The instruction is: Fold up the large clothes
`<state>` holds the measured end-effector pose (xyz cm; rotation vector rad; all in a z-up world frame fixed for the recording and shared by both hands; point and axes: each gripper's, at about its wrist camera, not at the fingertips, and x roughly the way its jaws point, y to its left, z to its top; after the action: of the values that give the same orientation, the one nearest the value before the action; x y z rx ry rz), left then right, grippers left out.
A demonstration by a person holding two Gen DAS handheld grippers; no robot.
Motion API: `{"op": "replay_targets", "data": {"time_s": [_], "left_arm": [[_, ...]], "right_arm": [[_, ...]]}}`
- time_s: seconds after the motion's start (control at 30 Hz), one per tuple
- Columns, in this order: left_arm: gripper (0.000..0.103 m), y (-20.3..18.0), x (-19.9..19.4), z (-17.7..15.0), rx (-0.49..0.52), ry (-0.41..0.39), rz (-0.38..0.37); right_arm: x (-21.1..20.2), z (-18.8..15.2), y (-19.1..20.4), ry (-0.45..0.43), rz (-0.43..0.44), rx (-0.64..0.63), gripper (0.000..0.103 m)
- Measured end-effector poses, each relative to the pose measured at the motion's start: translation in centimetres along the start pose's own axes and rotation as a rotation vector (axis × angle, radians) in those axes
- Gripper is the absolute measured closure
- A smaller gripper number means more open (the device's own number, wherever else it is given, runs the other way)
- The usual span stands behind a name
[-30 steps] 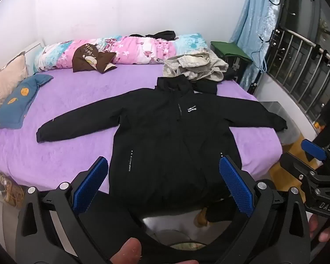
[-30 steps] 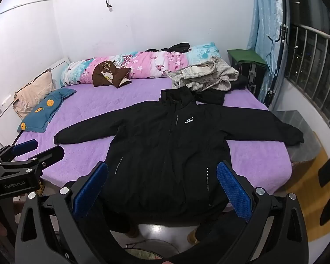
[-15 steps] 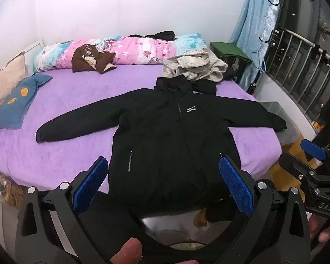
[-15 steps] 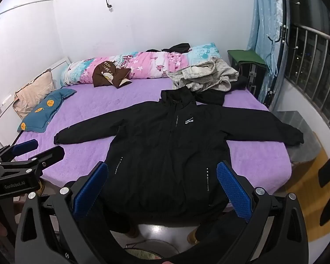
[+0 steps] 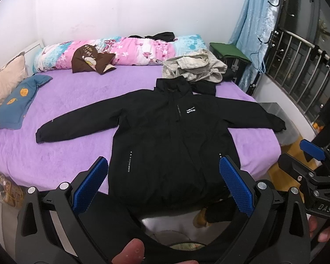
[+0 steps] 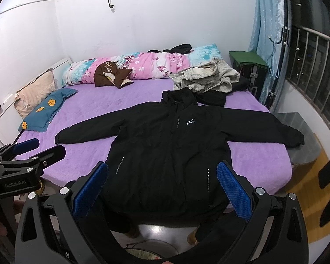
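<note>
A black jacket [image 5: 165, 136] lies face up on the purple bed [image 5: 66, 101], sleeves spread to both sides, hem hanging over the near edge. It also shows in the right wrist view [image 6: 171, 145]. My left gripper [image 5: 162, 182] is open and empty, held in the air in front of the hem. My right gripper [image 6: 162, 184] is open and empty, also short of the hem. The right gripper shows at the right edge of the left wrist view [image 5: 314, 167], and the left gripper shows at the left edge of the right wrist view [image 6: 26, 154].
A grey crumpled garment [image 5: 193, 68] lies behind the jacket's collar. A pink floral duvet roll [image 5: 132, 50], a brown cushion [image 5: 90, 59], a blue pillow [image 5: 17, 103] and a beige pillow [image 5: 4, 79] sit at the back and left. A railing [image 5: 301, 66] and curtain [image 5: 253, 28] stand right.
</note>
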<state>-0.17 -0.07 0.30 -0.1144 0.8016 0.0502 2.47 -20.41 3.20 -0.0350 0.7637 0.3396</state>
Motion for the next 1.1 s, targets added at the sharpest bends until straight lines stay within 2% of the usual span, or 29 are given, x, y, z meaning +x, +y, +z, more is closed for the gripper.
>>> {"op": "replay_targets", "data": {"time_s": [1.1], "left_arm": [[0.006,-0.46,-0.25,0.64,-0.003,-0.001,-0.003]], "right_arm": [[0.36,-0.19,0.00,0.003,0.004,-0.002,0.006]]}}
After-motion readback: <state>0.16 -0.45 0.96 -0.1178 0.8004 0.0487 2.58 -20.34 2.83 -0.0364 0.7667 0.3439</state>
